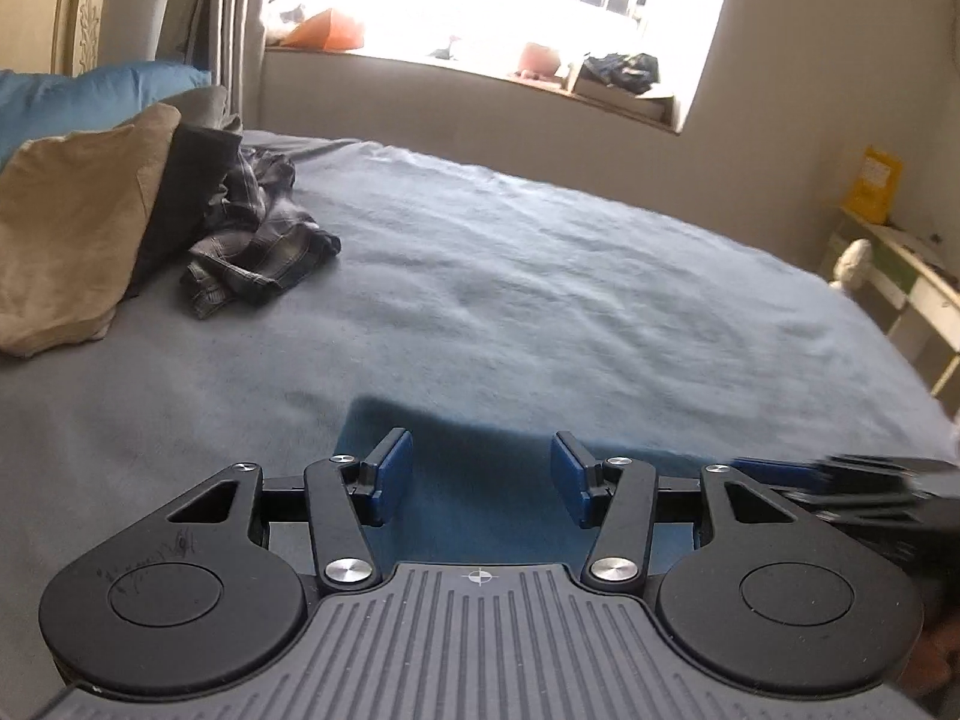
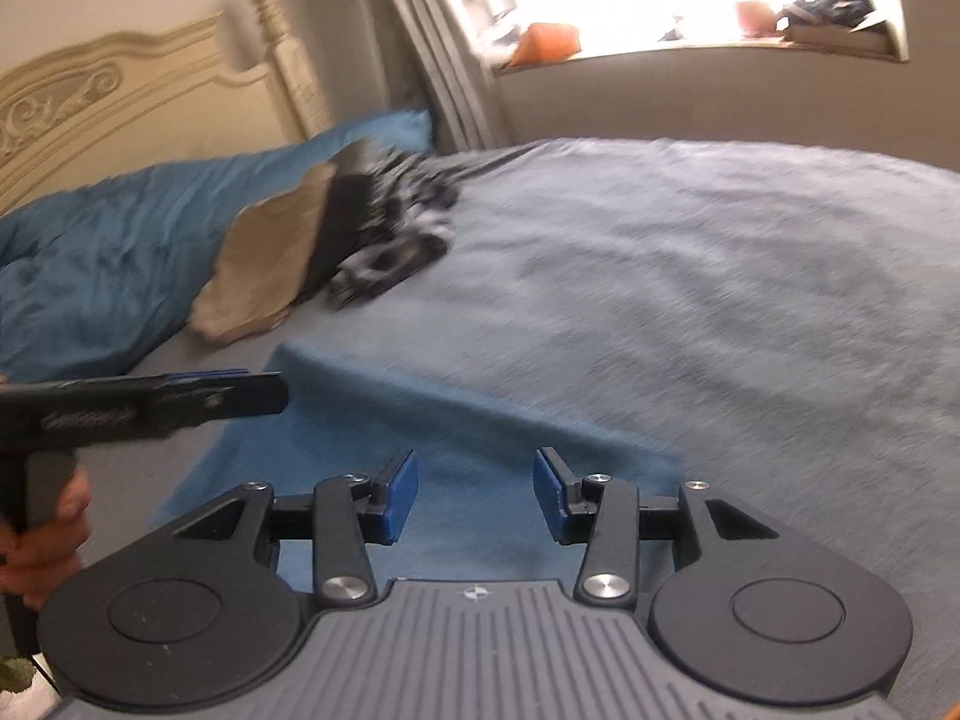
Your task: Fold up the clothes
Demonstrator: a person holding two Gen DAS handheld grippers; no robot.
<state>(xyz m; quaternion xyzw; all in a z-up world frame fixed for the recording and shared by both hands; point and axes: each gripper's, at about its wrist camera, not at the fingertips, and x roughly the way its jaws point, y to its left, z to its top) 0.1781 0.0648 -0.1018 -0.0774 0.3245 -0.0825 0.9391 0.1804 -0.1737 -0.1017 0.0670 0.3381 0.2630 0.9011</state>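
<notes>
A blue garment (image 1: 480,504) lies flat on the bed, folded to a straight far edge (image 2: 432,402). My left gripper (image 1: 483,465) hovers over it with its blue pads apart and nothing pinched between them. My right gripper (image 2: 477,483) hangs over the same garment, also open and holding nothing. In the right wrist view the left gripper (image 2: 228,396) shows side-on at the left, held by a hand (image 2: 42,534). The right gripper (image 1: 840,477) appears blurred at the right edge of the left wrist view. A heap of clothes waits at the far left: a tan piece (image 1: 72,240), a dark one (image 1: 186,180) and a plaid one (image 1: 258,240).
The bed's grey-blue blanket (image 1: 570,276) stretches wide ahead and to the right. A blue duvet (image 2: 120,240) and cream headboard (image 2: 120,96) lie to the left. A cluttered windowsill (image 1: 480,66) runs along the far wall, and a side table (image 1: 906,282) stands at the right.
</notes>
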